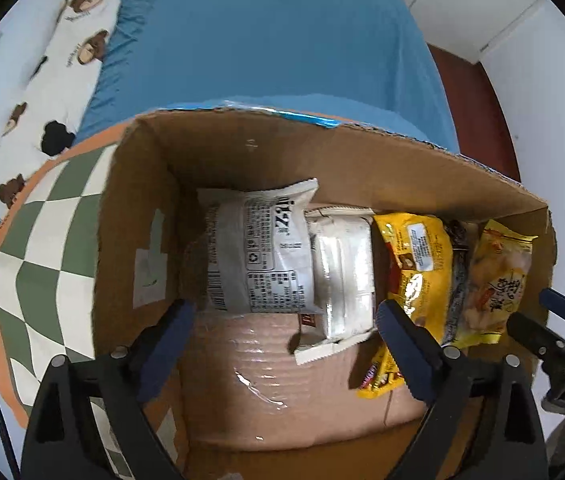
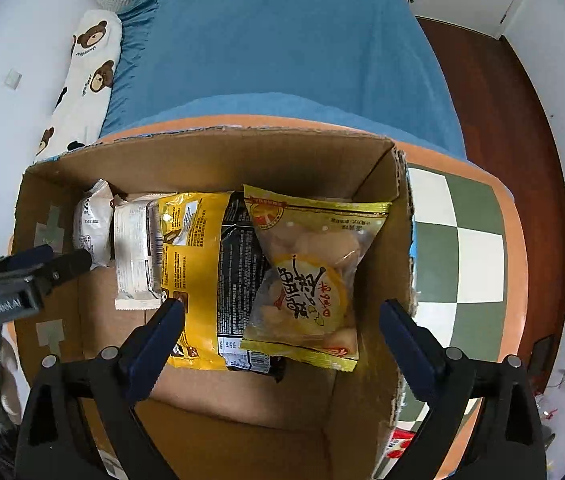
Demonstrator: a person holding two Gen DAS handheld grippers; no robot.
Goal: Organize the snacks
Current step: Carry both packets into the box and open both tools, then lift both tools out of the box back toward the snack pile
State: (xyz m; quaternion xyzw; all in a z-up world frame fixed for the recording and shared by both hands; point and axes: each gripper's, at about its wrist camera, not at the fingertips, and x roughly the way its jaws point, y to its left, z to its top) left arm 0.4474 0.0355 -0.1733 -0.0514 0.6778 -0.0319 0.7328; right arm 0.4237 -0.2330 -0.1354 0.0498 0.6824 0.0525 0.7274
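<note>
Fingers [image 1: 170,332] of the left gripper [image 1: 282,344], black with dark blue pads, stand wide apart and hold nothing; the right gripper [image 2: 282,336] also gapes empty. Both hang over a brown corrugated cardboard box [image 2: 218,152]. Inside lie crinkly packets in a row: a white printed packet [image 1: 266,248], a silvery one [image 1: 346,276], a glossy yellow bag [image 2: 194,264], and a clear bag of pale round snacks [image 2: 310,276].

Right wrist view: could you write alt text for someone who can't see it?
Looking down into a cardboard box where snack packets lie in a row: two white ones at left, a yellow-and-black bag, and a clear yellow-trimmed pastry bag at right. The right gripper hangs open above them, holding nothing. The box sits on a checkered table beside a blue bed.
</note>
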